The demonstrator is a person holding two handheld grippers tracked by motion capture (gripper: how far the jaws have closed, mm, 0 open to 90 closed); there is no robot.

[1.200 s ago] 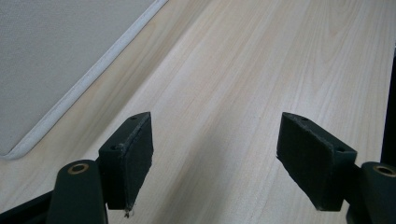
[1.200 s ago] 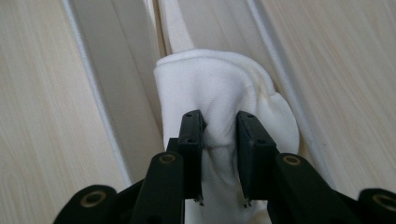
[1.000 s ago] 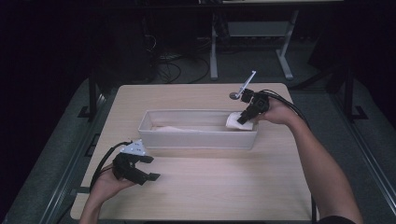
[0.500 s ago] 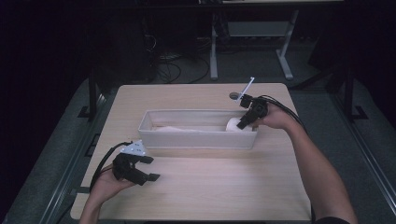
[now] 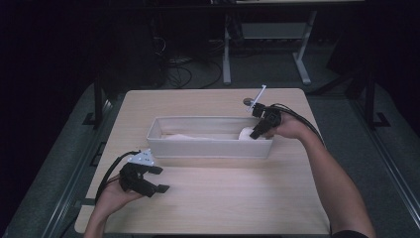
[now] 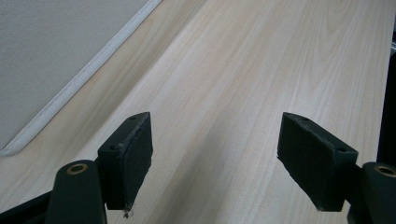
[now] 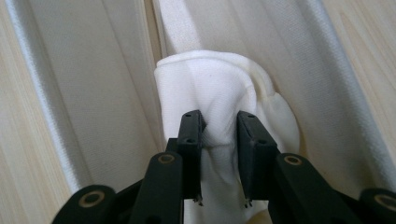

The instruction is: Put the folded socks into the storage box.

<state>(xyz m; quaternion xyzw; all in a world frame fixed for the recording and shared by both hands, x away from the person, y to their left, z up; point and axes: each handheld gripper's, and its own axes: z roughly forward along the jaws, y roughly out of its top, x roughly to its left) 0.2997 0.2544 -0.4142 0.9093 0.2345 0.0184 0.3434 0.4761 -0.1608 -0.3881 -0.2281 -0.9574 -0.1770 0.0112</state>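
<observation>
the soft white bunched-up cloth [image 7: 219, 98] sits at the right end of the long pale fabric-lined bin [image 5: 210, 148], down inside it and pushed up near the end wall. in the high view it's the white lump [image 5: 246, 133] just under the right hand.

the right tool [image 7: 219, 135] has a fold of that cloth pinched between its two black pads, so it's closed on the cloth, not fully shut. looks like a decent bite, but it's only a ridge of fabric, not the whole bundle.

my take on doing this bit well: it reads like the cloth is being lifted out of the bin or set down in it, hard to say which. either way, go straight up or down along the bin wall, don't drag sideways, because the rest of the cloth hangs loose and could snag on the rim. keep the pinch firm, thin fabric slips out easily. if it's a lift, watch that the tail clears the edge before moving across.

the left tool [image 5: 143, 177] is parked on the light wooden tabletop [image 5: 223, 198] in front of the bin, pads wide apart with nothing between them. it could steady the bin's near wall if the bin starts to shift.
</observation>
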